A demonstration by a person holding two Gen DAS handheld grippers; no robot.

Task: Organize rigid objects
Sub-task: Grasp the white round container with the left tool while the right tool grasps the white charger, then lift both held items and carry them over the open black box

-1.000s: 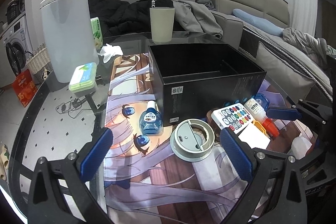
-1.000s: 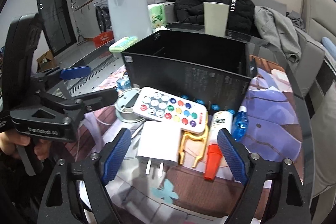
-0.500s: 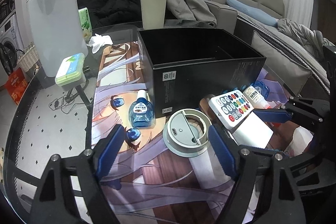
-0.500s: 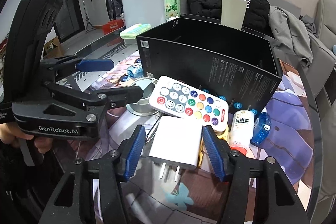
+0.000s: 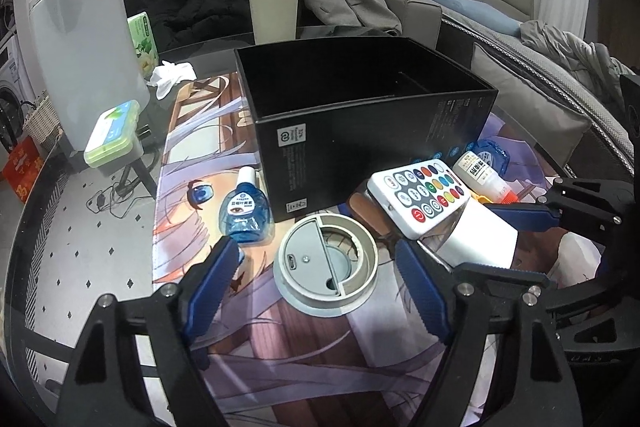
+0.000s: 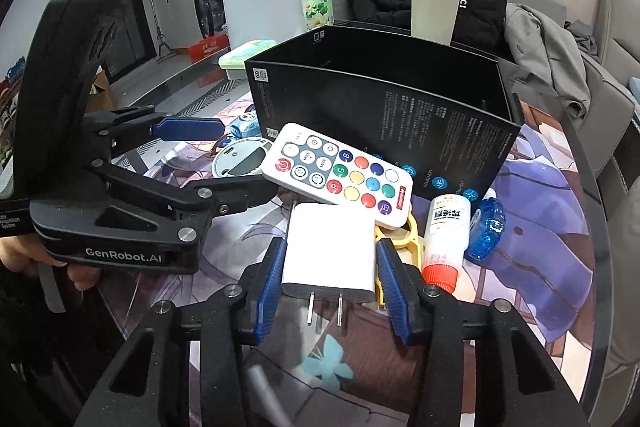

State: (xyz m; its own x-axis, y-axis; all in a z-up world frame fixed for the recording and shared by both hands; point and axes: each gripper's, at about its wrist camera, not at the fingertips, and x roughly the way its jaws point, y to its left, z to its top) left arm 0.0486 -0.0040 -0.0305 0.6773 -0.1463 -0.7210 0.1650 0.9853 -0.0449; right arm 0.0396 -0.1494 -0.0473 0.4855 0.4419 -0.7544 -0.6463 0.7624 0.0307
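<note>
Right gripper (image 6: 328, 291) clamped on a white charger (image 6: 330, 251) (prongs toward the camera) just before the black box (image 6: 380, 115), remote (image 6: 340, 173) overlapping the charger's far edge, left gripper (image 5: 316, 287) spread wide around a round grey lid (image 5: 328, 263) on the printed mat (image 5: 280, 359).

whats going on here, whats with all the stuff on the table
A person is sorting small items beside an open black box. The right tool has its pads against both sides of a white charger, which lies partly under a remote. The left tool is open around a round grey lid.
</note>
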